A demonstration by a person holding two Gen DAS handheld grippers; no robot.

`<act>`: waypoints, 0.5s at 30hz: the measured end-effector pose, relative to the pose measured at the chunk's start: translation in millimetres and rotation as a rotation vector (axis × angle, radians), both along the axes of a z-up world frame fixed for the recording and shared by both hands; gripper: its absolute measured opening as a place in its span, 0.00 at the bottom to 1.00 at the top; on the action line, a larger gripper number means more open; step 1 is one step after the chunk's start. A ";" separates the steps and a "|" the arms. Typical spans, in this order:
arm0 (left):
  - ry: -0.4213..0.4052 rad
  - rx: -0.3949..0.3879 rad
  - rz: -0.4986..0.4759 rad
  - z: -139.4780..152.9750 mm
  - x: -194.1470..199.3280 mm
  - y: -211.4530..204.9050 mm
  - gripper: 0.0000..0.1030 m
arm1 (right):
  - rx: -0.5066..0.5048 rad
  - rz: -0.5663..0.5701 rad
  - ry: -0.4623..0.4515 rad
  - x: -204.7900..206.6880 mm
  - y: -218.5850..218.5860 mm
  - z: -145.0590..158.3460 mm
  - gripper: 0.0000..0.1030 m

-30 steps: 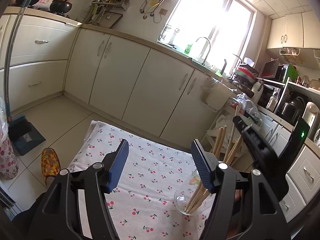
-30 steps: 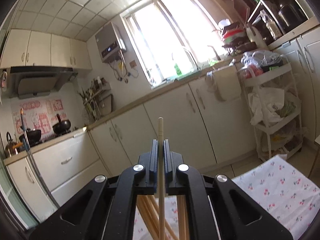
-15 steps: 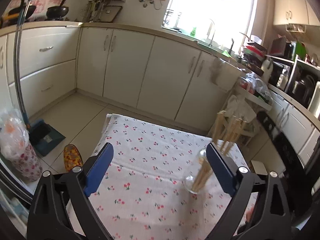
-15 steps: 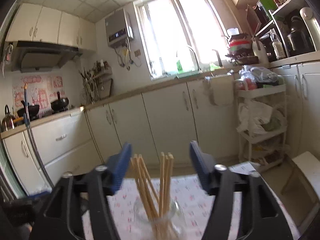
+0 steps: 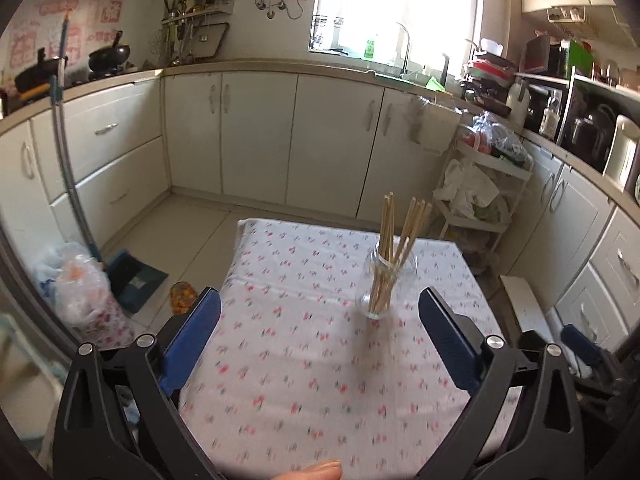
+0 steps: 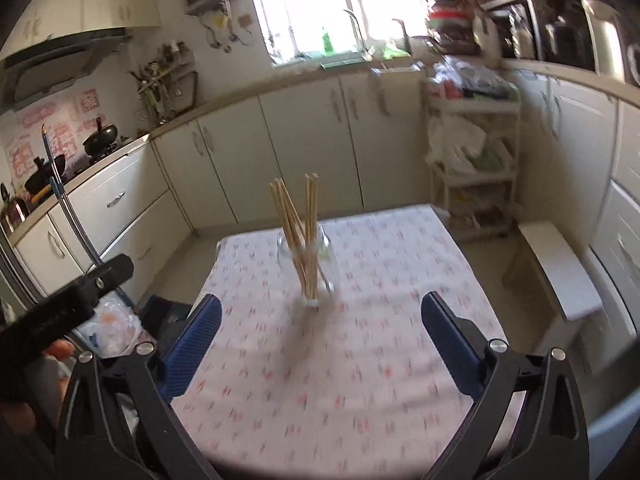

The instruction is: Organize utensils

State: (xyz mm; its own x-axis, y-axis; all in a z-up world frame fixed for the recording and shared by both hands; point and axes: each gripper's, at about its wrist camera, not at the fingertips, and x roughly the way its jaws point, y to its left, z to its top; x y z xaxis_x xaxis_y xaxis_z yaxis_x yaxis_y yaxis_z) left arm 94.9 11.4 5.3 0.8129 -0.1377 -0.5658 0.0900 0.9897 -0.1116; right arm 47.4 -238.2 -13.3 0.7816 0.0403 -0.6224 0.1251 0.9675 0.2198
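The left fingers [image 5: 195, 334] stand spread wide with nothing between the blue pads, only bare cloth [image 5: 304, 344] below them. The right fingers [image 6: 448, 334] are opening, the gap already very wide, and nothing sits between them either. Both grippers hang above the near part of the worktop [image 5: 256, 236], a small table covered by a white cloth with small red flowers. The jar [image 5: 383, 285], clear glass, stands upright on the cloth, toward the far right part of the worktop in the left view and near the middle of its far half in the right view [image 6: 310, 258]. A bunch of pale wooden chopsticks [image 5: 400, 236] stands in the jar, their tops fanned out in two loose groups well above its mouth; in the right view [image 6: 298, 220] they lean slightly left. The jar is well apart from both pairs of fingers and beyond their tips. A fingertip [image 5: 320, 470] shows at the bottom edge of the left view, at the near edge of the worktop. In the right view the left gripper's black body [image 6: 68, 304] crosses the left side, off the worktop's left edge. Beyond the worktop run white cabinets [image 5: 256, 136], with a wire cart [image 5: 480, 196] past its far right corner.
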 end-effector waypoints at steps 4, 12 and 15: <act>0.019 0.043 -0.001 7.9 -41.0 -2.5 0.93 | 0.001 -0.016 0.021 -46.0 4.5 23.3 0.93; 0.038 0.114 0.039 22.2 -113.6 2.0 0.93 | 0.001 -0.007 0.054 -119.5 30.3 39.4 0.93; 0.057 0.075 0.045 26.1 -138.5 12.8 0.93 | 0.035 -0.027 0.074 -135.3 30.3 40.7 0.93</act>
